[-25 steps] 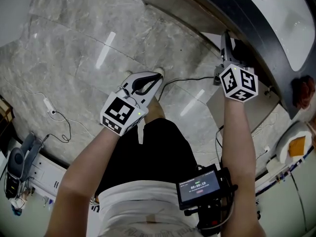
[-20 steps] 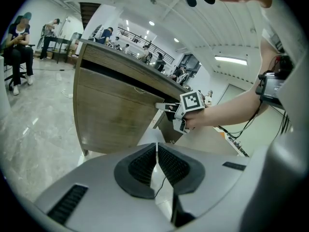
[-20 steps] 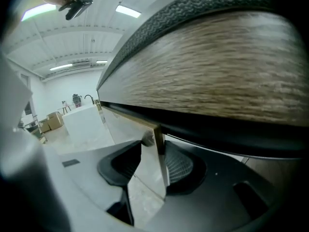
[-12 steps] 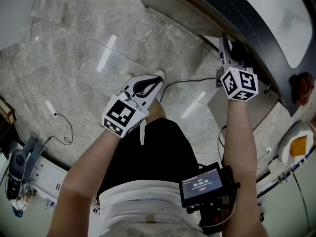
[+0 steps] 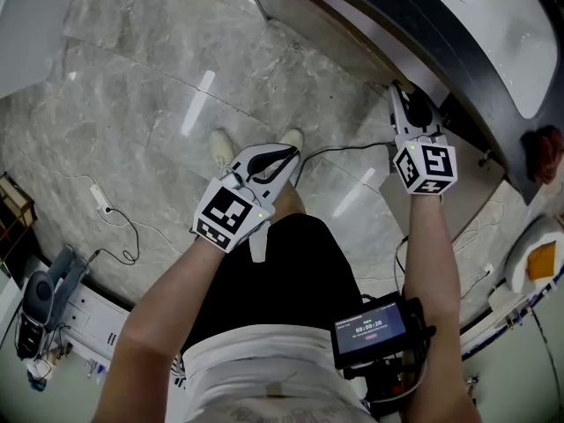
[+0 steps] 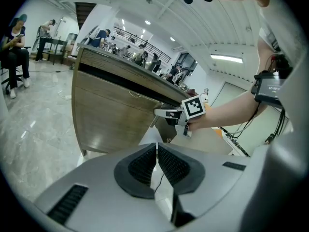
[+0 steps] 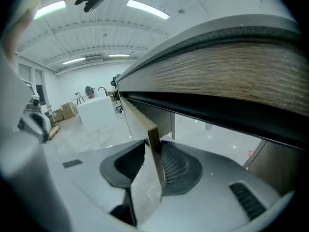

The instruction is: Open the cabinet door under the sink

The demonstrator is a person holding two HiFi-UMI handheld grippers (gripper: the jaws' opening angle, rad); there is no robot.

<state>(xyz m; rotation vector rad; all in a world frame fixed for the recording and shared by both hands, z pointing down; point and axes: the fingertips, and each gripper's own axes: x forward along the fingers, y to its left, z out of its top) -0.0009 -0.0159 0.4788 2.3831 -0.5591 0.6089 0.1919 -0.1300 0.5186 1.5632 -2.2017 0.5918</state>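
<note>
Head view steeply down – gripper views near, along jaws – cabinet door (image 7: 153,144) shared

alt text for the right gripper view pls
The right gripper, whose jaws have just been closing, grips the wooden cabinet door edge-on between its pads. Above runs the wood counter front with a dark gap beneath; a bright room lies beyond.

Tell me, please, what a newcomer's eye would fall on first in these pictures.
First, the right hand-held gripper: its jaws have just been closing on the edge of the wooden cabinet door, which sits between them. Next, the left hand-held gripper, jaws together and empty, held over the grey marble floor. The white sink curves across the head view's top right.
</note>
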